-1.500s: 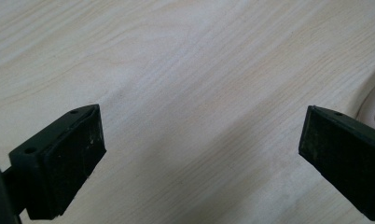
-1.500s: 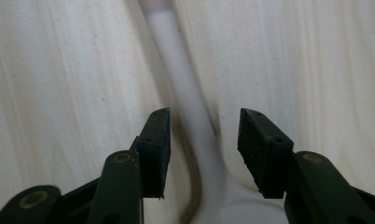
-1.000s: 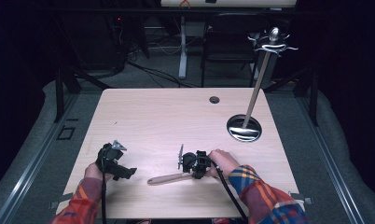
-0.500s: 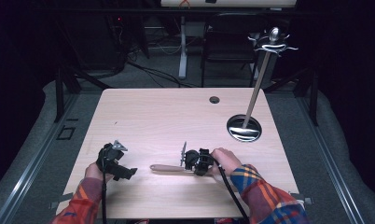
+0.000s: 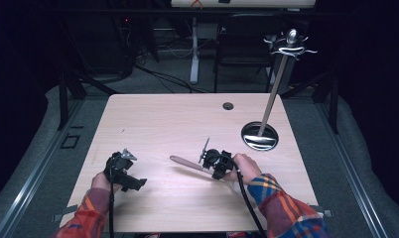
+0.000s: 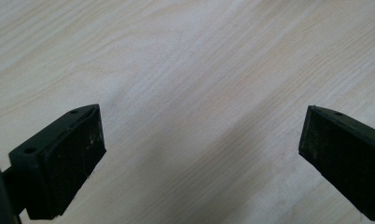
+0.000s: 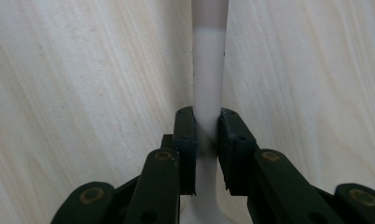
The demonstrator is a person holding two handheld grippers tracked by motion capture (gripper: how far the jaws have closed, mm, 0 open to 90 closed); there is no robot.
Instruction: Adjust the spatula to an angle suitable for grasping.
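Note:
A long utensil with a brownish end and a pale handle lies low over the wooden table, pointing left and slightly away. My right gripper is shut on its handle. In the right gripper view the jaws of the right gripper clamp the white handle, which runs straight ahead over the wood. My left gripper rests near the table's front left, open. In the left gripper view the left gripper has wide-apart jaws with bare table between them.
A chrome stand with a round base, a slanted pole and hooks at the top stands at the right of the table. A small dark grommet sits near the far edge. A chair and cables lie beyond the table.
My right gripper has carried the utensil a little farther from the person and to the right, its free end swinging from front-left to left. The left gripper has stayed put.

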